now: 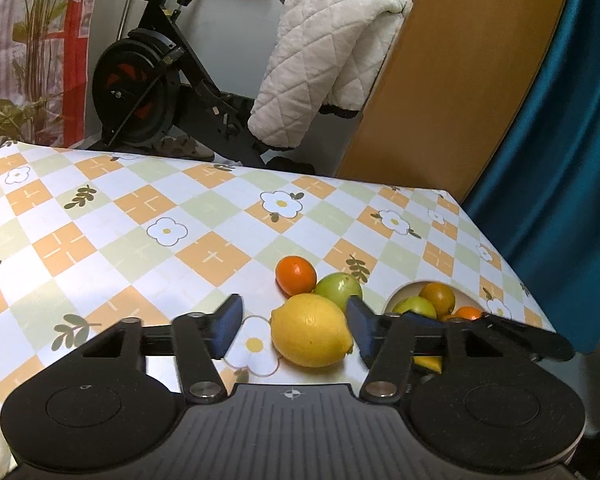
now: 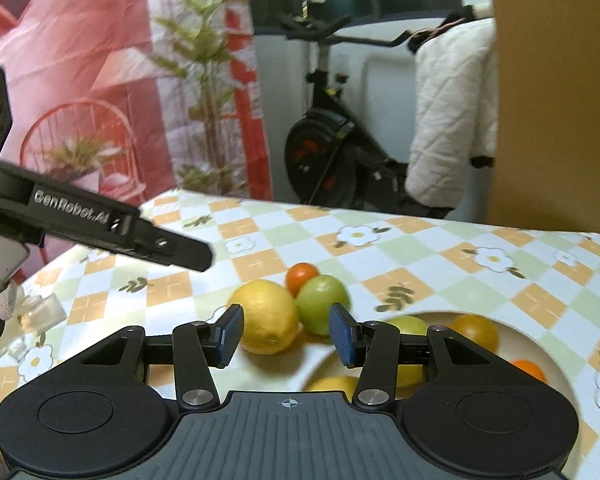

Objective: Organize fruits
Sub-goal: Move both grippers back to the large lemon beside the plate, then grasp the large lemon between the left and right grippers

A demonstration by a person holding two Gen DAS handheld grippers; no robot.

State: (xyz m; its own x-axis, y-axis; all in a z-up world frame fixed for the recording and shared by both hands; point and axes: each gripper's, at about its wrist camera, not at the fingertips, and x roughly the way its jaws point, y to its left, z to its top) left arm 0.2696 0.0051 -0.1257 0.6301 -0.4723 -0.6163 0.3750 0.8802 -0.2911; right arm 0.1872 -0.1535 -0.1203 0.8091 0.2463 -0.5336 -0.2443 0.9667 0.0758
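Note:
A yellow lemon, a green fruit and a small orange lie together on the checked tablecloth. My left gripper is open, with the lemon between its blue pads and close to the right pad. A white plate at the right holds several fruits, green, yellow and orange. My right gripper is open and empty, above the lemon and the green fruit beside the plate. The left gripper's black body shows at the left of the right wrist view.
The table's far edge and right edge are near. An exercise bike with a white quilted blanket, a wooden panel and a teal curtain stand beyond the table.

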